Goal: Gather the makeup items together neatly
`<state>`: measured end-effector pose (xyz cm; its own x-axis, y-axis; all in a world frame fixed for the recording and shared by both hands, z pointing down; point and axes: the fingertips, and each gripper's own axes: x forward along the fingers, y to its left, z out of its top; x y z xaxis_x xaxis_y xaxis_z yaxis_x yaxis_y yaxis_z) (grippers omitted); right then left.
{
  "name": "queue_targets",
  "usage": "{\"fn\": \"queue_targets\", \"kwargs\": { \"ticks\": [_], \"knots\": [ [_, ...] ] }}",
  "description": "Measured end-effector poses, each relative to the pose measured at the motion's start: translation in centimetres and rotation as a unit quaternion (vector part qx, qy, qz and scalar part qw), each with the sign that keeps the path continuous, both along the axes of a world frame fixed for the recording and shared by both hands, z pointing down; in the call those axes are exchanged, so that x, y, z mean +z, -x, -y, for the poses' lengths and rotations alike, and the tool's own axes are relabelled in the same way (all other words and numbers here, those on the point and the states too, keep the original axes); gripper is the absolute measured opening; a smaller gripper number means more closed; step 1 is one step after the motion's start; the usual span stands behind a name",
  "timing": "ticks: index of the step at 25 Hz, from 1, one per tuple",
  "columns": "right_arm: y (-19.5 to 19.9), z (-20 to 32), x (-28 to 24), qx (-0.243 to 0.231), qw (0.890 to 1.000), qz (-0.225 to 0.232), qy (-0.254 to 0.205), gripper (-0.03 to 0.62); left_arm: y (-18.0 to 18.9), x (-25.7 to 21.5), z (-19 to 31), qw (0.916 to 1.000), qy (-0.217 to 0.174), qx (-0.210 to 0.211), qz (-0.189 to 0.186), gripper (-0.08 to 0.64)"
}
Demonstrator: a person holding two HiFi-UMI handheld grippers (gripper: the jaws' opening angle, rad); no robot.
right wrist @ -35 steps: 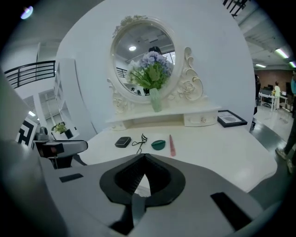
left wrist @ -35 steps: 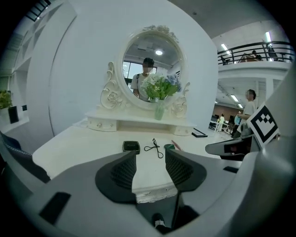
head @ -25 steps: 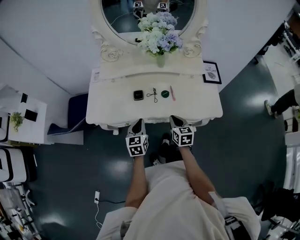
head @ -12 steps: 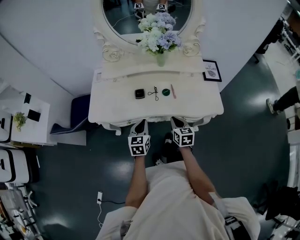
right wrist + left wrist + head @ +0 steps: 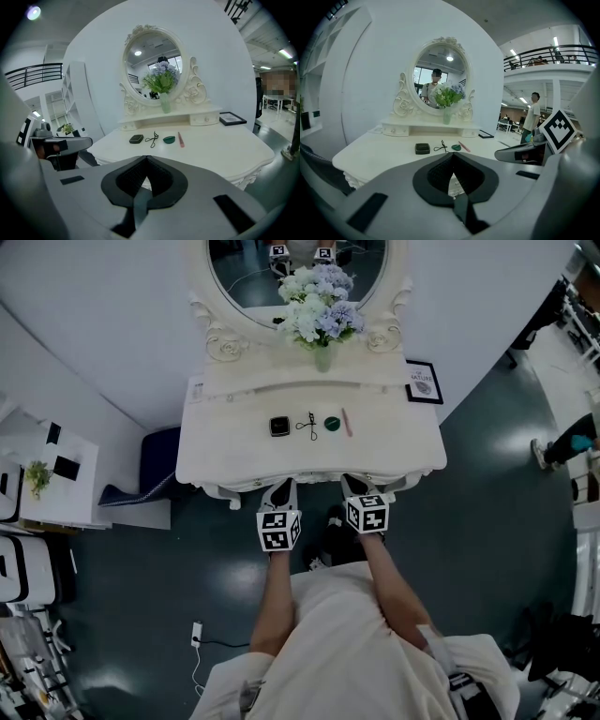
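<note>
Makeup items (image 5: 308, 426) line the vanity (image 5: 225, 451) — left gripper (image 5: 278, 489) and right gripper (image 5: 352, 484) fingers closed, empty.

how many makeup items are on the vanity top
4, in one row on the vanity: black square compact leftmost, then eyelash curler, round green case, pink stick rightmost. None looks hidden.
</note>
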<state>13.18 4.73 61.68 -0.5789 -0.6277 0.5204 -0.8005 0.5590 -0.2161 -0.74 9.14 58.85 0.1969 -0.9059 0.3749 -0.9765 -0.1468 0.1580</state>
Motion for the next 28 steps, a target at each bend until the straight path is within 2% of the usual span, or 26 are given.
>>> {"fn": "queue_targets", "kwargs": {
  "ticks": [28],
  "knots": [
    [0.64,-0.14,-0.15,-0.012,1.0,-0.008,-0.002,0.038,0.1,-0.36,0.14,0.9999,-0.006,0.009,-0.001,0.015]
  ]
}}
